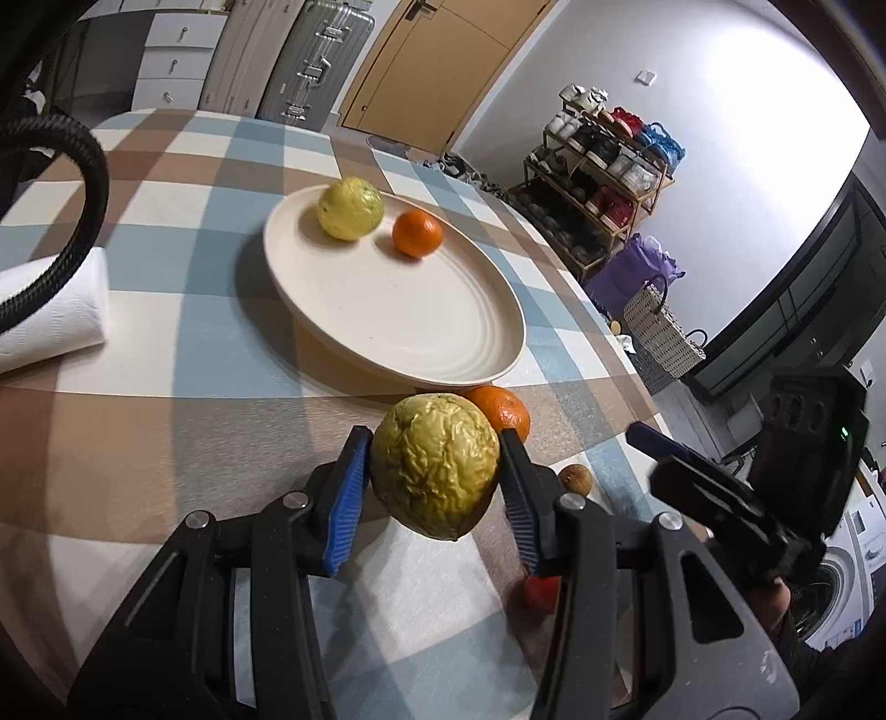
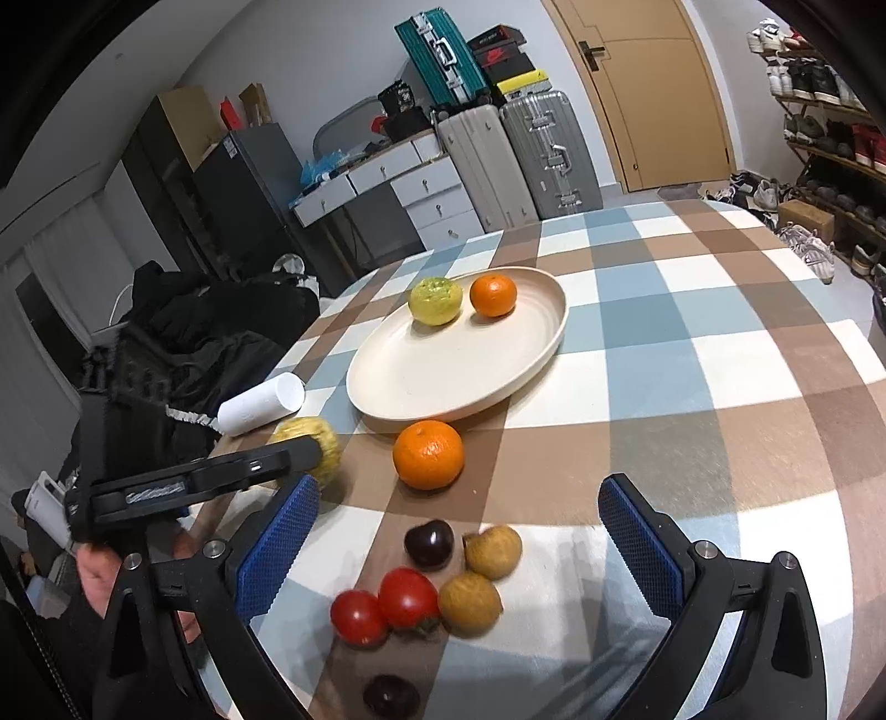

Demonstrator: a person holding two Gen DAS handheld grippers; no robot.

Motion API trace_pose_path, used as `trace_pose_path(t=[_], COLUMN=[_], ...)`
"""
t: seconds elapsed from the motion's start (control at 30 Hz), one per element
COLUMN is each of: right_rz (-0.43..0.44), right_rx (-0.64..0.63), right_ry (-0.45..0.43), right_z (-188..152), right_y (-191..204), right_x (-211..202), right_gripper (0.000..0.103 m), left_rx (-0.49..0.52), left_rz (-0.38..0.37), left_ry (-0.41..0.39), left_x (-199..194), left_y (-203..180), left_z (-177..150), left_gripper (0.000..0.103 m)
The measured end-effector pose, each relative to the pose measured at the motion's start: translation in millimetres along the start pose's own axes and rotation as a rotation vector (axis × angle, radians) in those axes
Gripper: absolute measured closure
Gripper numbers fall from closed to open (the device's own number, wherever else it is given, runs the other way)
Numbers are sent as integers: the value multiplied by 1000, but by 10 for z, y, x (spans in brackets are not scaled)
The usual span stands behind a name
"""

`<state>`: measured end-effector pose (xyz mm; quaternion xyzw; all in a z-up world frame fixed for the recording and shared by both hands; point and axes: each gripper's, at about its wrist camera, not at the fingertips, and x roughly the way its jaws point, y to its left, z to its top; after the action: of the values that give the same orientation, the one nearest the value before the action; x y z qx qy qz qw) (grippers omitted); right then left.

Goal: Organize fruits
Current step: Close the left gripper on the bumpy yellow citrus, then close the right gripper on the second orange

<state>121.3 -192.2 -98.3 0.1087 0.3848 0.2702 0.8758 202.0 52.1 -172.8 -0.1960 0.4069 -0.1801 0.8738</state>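
Pale grey walls (image 2: 310, 50). Tan wooden door with a dark lever handle (image 2: 642, 83) at the far end. Beside it, two upright ribbed silver suitcases (image 2: 520, 160), topped by a tilted teal suitcase (image 2: 437, 55) and stacked shoe boxes (image 2: 506, 61). White chest of small drawers (image 2: 432, 194), cluttered on top. Dark tall cabinet (image 2: 232, 183) further left. Gold-framed metal shoe rack (image 1: 603, 166), crowded with shoes. Purple bag (image 1: 637, 271) and woven basket (image 1: 659, 327) on the floor. White washing machine (image 1: 841, 587). Blue, brown and cream checked tablecloth (image 2: 692, 343).

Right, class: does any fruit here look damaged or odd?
Yes. The yellow-green fruit held in the left gripper is badly wrinkled and shrivelled, unlike the smoother one on the plate. Nothing is spilled.
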Motion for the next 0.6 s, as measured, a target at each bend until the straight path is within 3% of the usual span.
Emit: trace_pose_path(t=[0.37,0.5,0.6], right_rz=[30,9,-2], right_rx=[-90,-129,-135], right_ry=[141,185,201], right_z=[191,188,194], right_y=[237,324,336], right_x=[620,786,851], right_gripper=[2,14,15], left_rx=[-27,-34,-38], left_rz=[36,45,52], left_ry=[-71,-85,-89], left_x=[-528,-655,-714], left_y=[170,217,252], left_z=[-116,-153,-175], left_gripper=[60,60,60])
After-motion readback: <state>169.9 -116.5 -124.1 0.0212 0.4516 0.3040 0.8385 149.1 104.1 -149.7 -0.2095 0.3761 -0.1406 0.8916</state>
